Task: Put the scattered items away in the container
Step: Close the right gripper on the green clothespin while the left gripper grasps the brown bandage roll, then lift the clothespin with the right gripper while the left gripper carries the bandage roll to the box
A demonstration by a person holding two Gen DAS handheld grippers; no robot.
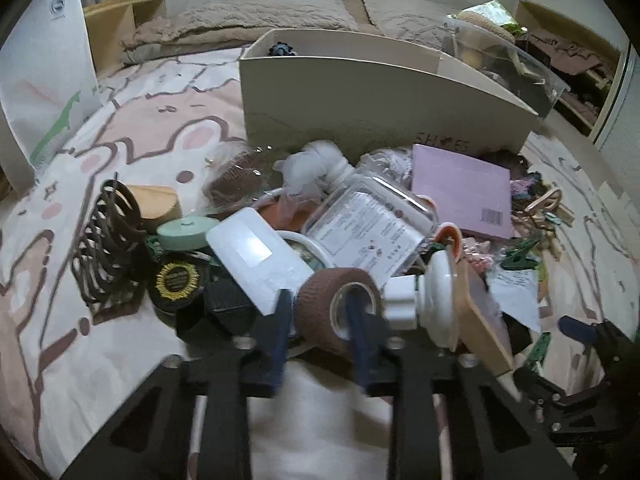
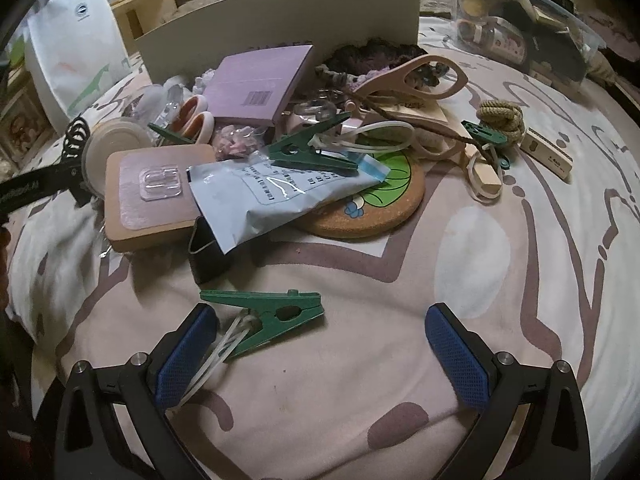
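A cluttered heap is seen on a bed covered with a soft pink, rabbit-patterned blanket (image 2: 500, 320). The left gripper (image 1: 320, 320) is shown with its jaws closed on the wall of a brown, fabric-textured tape roll (image 1: 340, 308) — one blue pad inside the hollow core, one outside. The right gripper (image 2: 322, 344) is held with jaws wide open over bare blanket, a green plastic clothes peg (image 2: 272, 316) lying just beside its left pad. Behind the heap a cream cardboard box (image 1: 380, 108) stands open — a dark small object is glimpsed inside.
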